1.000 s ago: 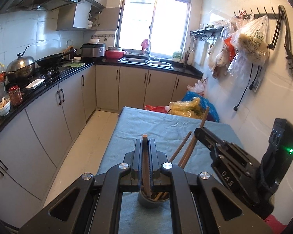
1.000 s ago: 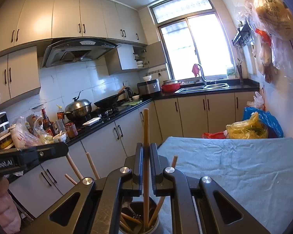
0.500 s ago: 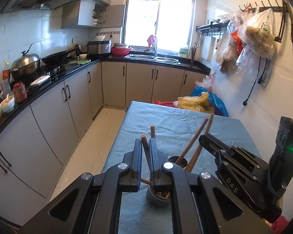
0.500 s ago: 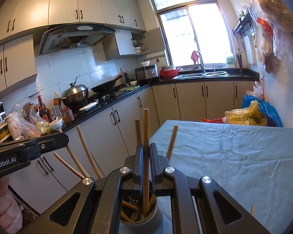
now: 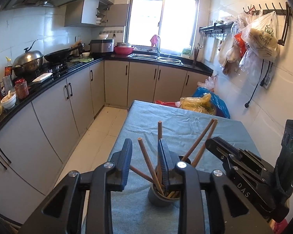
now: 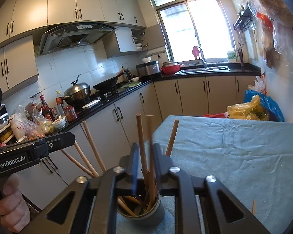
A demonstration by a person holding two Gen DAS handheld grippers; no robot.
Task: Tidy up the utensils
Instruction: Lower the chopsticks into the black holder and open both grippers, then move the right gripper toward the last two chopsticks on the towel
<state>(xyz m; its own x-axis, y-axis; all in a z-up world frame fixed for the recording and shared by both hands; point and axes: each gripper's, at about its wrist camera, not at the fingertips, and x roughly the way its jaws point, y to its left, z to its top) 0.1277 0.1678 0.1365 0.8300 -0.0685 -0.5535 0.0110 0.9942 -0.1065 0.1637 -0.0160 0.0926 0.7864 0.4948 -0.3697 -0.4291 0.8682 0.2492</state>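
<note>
step: release chopsticks point(image 5: 149, 164) into cup point(image 5: 162, 196) | both hand-held grippers, left point(image 5: 144, 156), right point(image 6: 145, 159): jaws opening, sticks loose between | tip: withdraw straight toward 6 o'clock, don't tip cup

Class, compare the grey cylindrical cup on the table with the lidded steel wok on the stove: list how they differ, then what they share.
The grey cylindrical cup is small, matte and open-topped; the lidded steel wok is wide, shiny and covered. The cup stands on the blue tablecloth and holds wooden chopsticks; the wok sits on the stove. Both stand upright.
</note>
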